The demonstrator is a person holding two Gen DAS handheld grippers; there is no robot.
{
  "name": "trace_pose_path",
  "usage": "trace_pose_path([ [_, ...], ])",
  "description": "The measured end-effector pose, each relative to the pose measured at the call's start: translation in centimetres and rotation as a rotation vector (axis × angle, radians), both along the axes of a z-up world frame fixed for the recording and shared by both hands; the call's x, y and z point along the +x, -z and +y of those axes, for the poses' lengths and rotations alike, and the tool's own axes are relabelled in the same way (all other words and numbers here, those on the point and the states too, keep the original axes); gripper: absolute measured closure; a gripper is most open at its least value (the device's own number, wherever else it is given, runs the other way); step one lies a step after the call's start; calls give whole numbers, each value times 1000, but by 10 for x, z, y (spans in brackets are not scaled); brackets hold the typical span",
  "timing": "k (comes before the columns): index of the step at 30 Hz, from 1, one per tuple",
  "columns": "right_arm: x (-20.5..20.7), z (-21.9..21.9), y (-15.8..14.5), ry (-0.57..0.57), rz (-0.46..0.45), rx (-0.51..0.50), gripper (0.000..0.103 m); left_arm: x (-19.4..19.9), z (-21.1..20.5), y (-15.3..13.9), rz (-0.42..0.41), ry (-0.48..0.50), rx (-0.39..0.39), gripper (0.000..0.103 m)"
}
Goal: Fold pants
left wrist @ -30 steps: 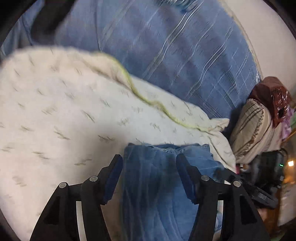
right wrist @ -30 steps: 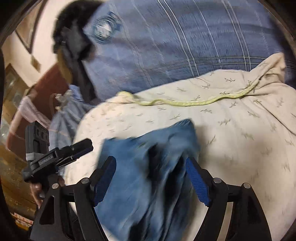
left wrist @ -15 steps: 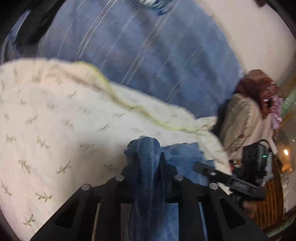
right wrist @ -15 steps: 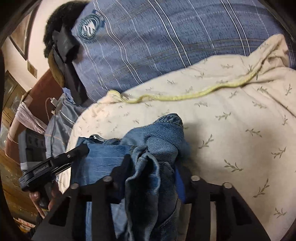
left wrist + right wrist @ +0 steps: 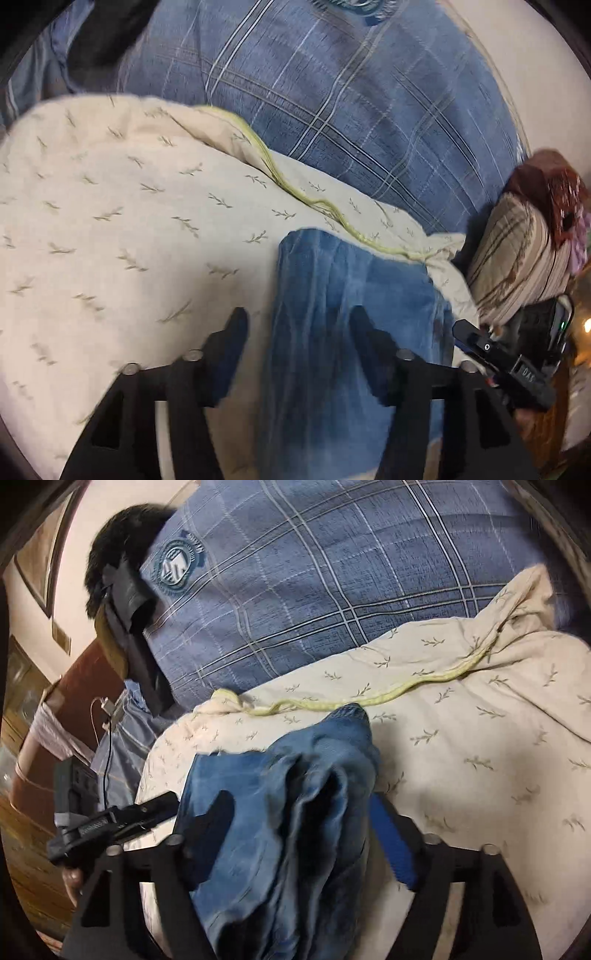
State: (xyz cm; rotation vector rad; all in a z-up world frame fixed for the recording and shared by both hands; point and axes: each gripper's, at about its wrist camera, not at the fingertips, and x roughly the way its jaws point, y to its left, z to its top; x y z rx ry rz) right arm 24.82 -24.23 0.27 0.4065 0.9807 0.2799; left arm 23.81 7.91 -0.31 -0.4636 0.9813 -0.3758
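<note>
Blue denim pants (image 5: pixel 343 314) lie on a cream leaf-print bed cover (image 5: pixel 110 229). My left gripper (image 5: pixel 297 325) is open, its jaws spread apart with the flat denim lying between and under them. In the right wrist view the pants (image 5: pixel 295 812) are bunched into folds, with a hem sticking up near the cover's yellow piping. My right gripper (image 5: pixel 303 812) is open, its jaws either side of the bunched denim. Each gripper shows at the edge of the other's view: the right one (image 5: pixel 509 362), the left one (image 5: pixel 110 823).
The person in a blue plaid shirt (image 5: pixel 314 583) sits close behind the cover. A striped pillow (image 5: pixel 517 258) with a dark red cloth lies at the right edge. A wooden headboard (image 5: pixel 55 709) and a cable stand at the left.
Both grippers were shut on the denim half a second ago and have now opened. The pants have dropped back and lie flatter on the cover.
</note>
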Motion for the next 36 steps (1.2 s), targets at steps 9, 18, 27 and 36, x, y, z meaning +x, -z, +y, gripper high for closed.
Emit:
trace_pose_path([
  [9,-21,1,25,-15,70,24,52,-16,-24,12,32,60,-46,81],
  [18,-20,-14,31,22,82,109,45,-29,-28,11,9,54,29,70],
  [27,-64,-10,26,50,54,193,27,-77,-18,8,-17,10,14,59],
  [36,-76,-12,33,59,14,124,57,-116,-22,7,-159,13,33,79],
])
